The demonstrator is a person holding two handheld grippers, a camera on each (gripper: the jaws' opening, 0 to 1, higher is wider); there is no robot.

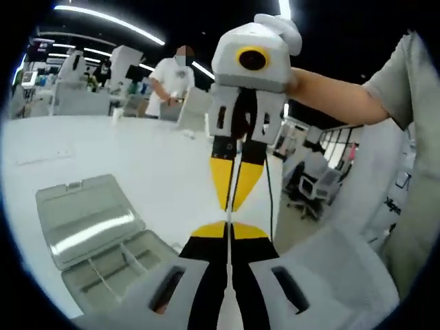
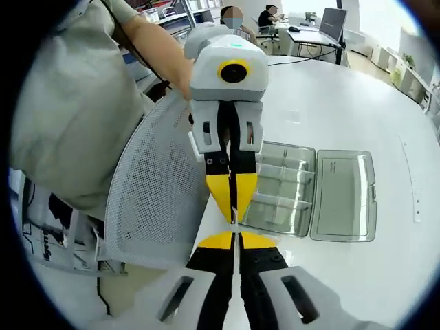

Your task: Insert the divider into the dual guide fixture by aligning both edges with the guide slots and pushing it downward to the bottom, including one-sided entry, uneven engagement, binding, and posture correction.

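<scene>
Both grippers meet tip to tip above the edge of the white table (image 2: 357, 89). In the left gripper view the left gripper (image 1: 229, 230) has its jaws pressed together, a thin pale strip, apparently the divider (image 1: 227, 302), running down between them, and the right gripper (image 1: 234, 203) points back at it, jaws also closed. The clear compartment box (image 1: 103, 240) lies open on the table to the left, lid flat, partitions inside. In the right gripper view the box sits just past the tips, beside a mesh chair back (image 2: 161, 199). 1 person (image 1: 168, 82) stands behind.
</scene>
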